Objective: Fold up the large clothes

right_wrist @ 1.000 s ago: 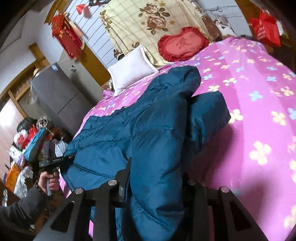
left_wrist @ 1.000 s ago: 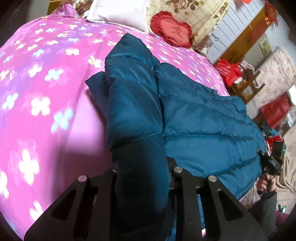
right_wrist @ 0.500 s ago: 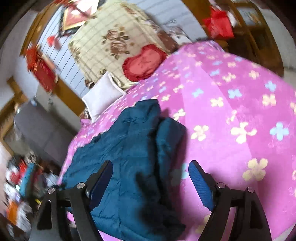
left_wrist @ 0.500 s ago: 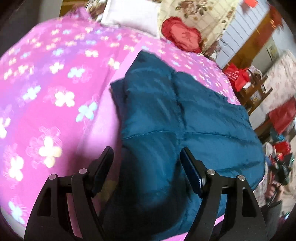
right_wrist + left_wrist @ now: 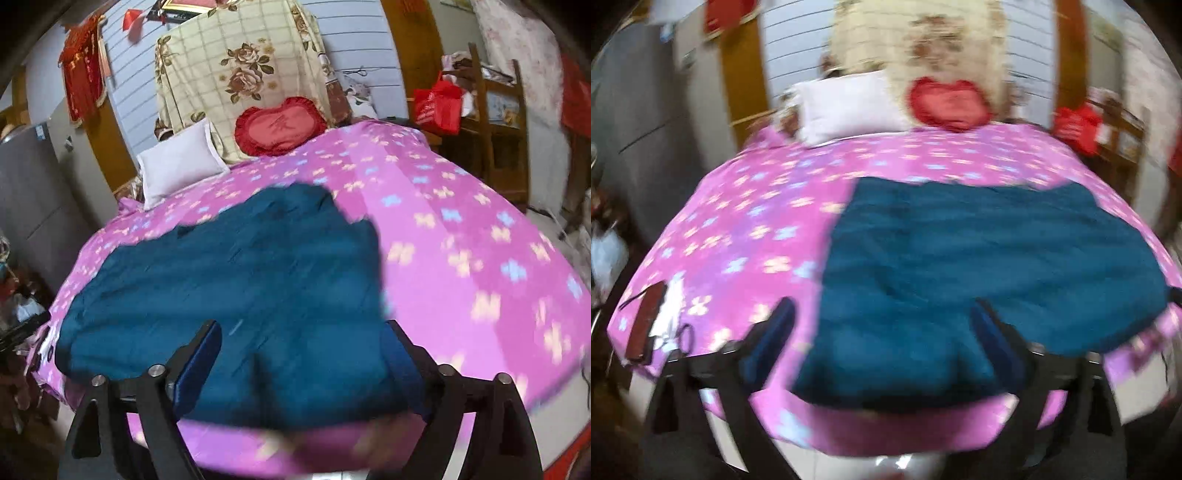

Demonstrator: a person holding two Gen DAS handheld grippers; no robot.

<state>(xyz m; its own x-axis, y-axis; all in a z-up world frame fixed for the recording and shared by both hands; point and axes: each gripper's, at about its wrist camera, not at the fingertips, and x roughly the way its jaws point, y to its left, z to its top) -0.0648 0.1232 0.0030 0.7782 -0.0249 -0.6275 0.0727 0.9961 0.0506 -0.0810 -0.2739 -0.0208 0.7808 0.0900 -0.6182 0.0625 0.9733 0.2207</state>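
Observation:
A dark teal quilted jacket (image 5: 979, 266) lies flat on the pink flowered bedspread (image 5: 738, 229), near the bed's front edge. In the right wrist view the jacket (image 5: 229, 280) covers the left half of the bedspread (image 5: 480, 258). My left gripper (image 5: 882, 328) hangs back from the bed's front edge, its jaws opening wide; the jacket shows beyond them and nothing is pinched. My right gripper (image 5: 303, 347) is also drawn back with its jaws opening, and its blue pads (image 5: 199, 354) touch no cloth. Both views are motion-blurred.
At the head of the bed lie a white pillow (image 5: 177, 162) and a red heart cushion (image 5: 280, 125) against a floral cover (image 5: 236, 66). A dark red flat object with a cord (image 5: 646, 325) lies on the bed's front left corner. A wooden shelf with a red bag (image 5: 439, 103) stands right.
Both grippers let go of the jacket folds they were shut on, opened wide and pulled back from the bed. The jacket now lies flat.

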